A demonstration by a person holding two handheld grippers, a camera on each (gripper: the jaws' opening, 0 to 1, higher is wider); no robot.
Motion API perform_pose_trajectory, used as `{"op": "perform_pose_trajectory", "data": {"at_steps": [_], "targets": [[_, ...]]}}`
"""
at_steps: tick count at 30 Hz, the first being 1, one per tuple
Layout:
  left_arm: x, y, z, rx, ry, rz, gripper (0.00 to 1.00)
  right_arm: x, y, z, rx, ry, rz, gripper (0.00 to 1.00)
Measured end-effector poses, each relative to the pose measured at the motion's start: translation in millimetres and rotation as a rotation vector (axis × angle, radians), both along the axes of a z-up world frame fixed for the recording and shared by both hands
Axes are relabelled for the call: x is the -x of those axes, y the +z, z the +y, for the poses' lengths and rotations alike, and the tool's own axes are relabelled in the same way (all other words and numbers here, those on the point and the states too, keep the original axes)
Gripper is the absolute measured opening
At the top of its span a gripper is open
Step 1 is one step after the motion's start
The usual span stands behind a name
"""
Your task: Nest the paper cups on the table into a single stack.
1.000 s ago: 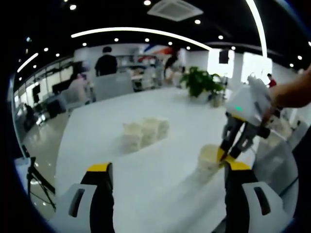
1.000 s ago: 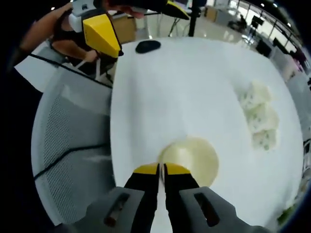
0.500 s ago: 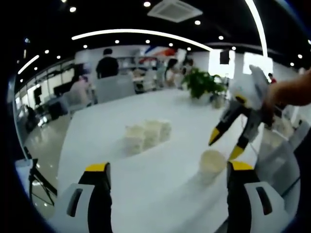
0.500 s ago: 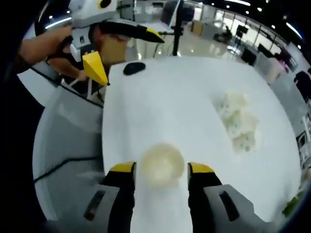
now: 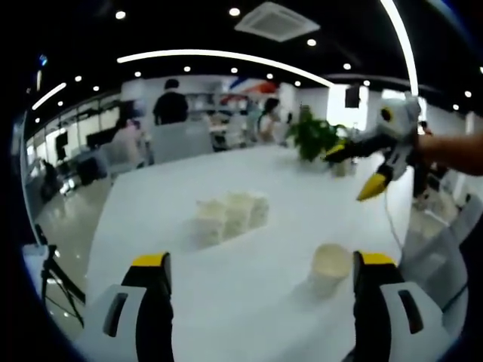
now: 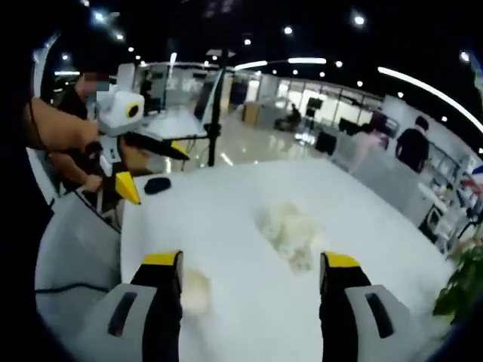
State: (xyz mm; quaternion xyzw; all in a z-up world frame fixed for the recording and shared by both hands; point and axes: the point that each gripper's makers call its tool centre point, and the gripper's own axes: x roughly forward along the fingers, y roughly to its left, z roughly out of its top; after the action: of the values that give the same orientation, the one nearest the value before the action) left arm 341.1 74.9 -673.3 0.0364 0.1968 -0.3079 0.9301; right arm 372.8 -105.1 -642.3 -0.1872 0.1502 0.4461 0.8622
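A lone paper cup (image 5: 330,265) stands upright on the white table (image 5: 256,302), just inside my left gripper's right jaw. A cluster of several pale paper cups (image 5: 230,215) sits farther out at mid-table. My left gripper (image 5: 260,260) is open and holds nothing. My right gripper (image 5: 355,172) hangs open in the air above and beyond the lone cup, apart from it. In the right gripper view its own jaws (image 6: 251,260) stand wide apart. The lone cup (image 6: 195,290) peeks out beside the left jaw, the cluster (image 6: 290,230) lies ahead, and the left gripper (image 6: 151,170) is open at left.
A small black object (image 6: 157,185) lies on the table near its edge. A grey mesh chair (image 6: 68,249) stands by that edge. A potted plant (image 5: 313,136) is at the far end of the table. People and desks are in the background.
My right gripper opened and let go of the lone cup's rim, then lifted up and away from it. The cup stays on the table. The left gripper has barely moved.
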Motion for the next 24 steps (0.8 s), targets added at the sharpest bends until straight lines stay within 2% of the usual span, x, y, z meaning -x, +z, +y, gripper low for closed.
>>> {"op": "perform_pose_trajectory", "data": {"at_steps": [2, 4, 7, 9, 14, 18, 20, 24], "targets": [[0.4, -0.8, -0.2, 0.002, 0.0, 0.003, 0.99, -1.6, -0.5, -10.5, -0.017, -0.038, -0.014, 0.82], [0.5, -2.6, 0.4, -0.001, -0.001, 0.006, 0.99, -0.6, -2.0, -17.8, -0.031, -0.051, -0.012, 0.83], [1.1, -4.5, 3.0, -0.025, -0.004, 0.003, 0.99, 0.0, -11.4, -36.0, -0.059, -0.131, 0.044, 0.88], [1.5, -4.9, 3.6, -0.029, -0.009, 0.0, 0.99, 0.5, -14.3, -43.2, -0.079, -0.141, 0.041, 0.92], [1.9, -2.0, 8.5, 0.003, 0.0, -0.011, 0.99, 8.7, -31.5, -63.0, -0.09, -0.179, 0.066, 0.94], [1.2, 0.4, 15.4, 0.036, 0.023, -0.015, 0.99, 13.9, -34.7, -78.3, -0.14, -0.223, 0.045, 0.98], [3.8, 7.2, 13.3, 0.076, 0.009, -0.045, 0.99, 19.6, -39.6, -86.6, -0.154, -0.234, 0.053, 0.99], [8.4, 4.5, 15.2, 0.049, -0.003, -0.059, 0.99, 30.5, -49.2, -100.2, -0.155, -0.255, 0.071, 1.0]]}}
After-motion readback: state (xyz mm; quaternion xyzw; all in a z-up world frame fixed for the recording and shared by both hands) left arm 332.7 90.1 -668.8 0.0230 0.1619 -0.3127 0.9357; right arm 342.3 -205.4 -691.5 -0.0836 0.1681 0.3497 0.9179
